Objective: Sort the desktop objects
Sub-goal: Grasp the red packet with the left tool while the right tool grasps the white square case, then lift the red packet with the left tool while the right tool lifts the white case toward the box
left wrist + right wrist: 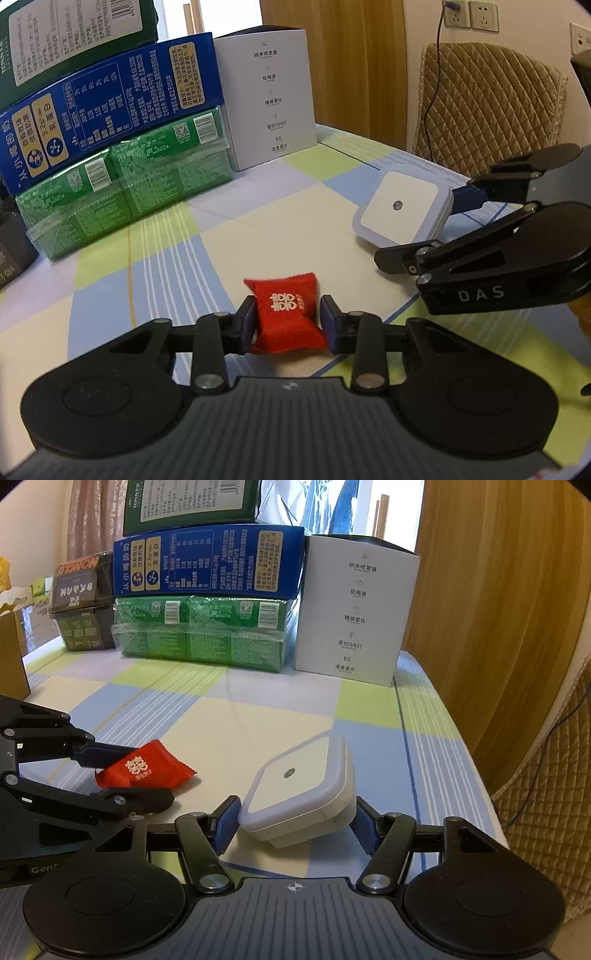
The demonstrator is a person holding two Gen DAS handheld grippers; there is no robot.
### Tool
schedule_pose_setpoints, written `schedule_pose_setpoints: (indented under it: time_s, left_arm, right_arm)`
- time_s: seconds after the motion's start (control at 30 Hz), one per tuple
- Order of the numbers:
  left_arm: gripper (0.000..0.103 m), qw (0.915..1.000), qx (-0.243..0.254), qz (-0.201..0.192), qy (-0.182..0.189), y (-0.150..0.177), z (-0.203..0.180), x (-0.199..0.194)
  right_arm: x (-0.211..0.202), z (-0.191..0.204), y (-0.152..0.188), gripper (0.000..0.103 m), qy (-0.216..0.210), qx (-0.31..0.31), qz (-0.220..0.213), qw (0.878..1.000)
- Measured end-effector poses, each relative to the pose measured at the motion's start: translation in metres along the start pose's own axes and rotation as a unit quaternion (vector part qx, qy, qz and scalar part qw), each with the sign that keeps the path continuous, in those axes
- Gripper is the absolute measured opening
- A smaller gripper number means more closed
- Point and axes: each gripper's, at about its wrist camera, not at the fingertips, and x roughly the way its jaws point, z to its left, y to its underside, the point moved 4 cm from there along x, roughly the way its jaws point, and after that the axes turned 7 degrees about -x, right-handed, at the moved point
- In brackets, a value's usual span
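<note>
Grippers are both working low over the checked tablecloth right now. Left gripper is pinching the red packet, its blue pads pressing in on both sides so the foil is bulging between them; from the right wrist view, that packet is sitting at the tip of the left gripper, one finger behind it, the other in front, low over the cloth. Whether it is touching the cloth or lifted a little, I cannot tell.

Right gripper is closing in on the white plug-in light, a square unit with a small dark dot in its face. Fingers are standing fairly wide, one blue pad touching the left corner, the other against the right side of the body. It is tilting, face up and toward the back, the far end raised; the left wrist view is showing the same light at the tip of the right gripper, near the table's right edge.

Packet and light are lying near each other at the front of the table. Behind them, boxes are stacking up along the back: a green pack under a blue box, a dark green box on top, and a white box standing upright just beside them on the right. A chair with a quilted tan cover is standing beyond the table edge.
</note>
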Motion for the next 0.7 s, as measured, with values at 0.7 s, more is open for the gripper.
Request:
schedule_pose_setpoints:
  time_s: [0.7]
  left_arm:
    - [0.024, 0.9966, -0.081, 0.014, -0.008, -0.001, 0.014, -0.006]
  right_arm:
    - [0.005, 0.027, 0.004, 0.070, 0.083, -0.146, -0.016, 0.986]
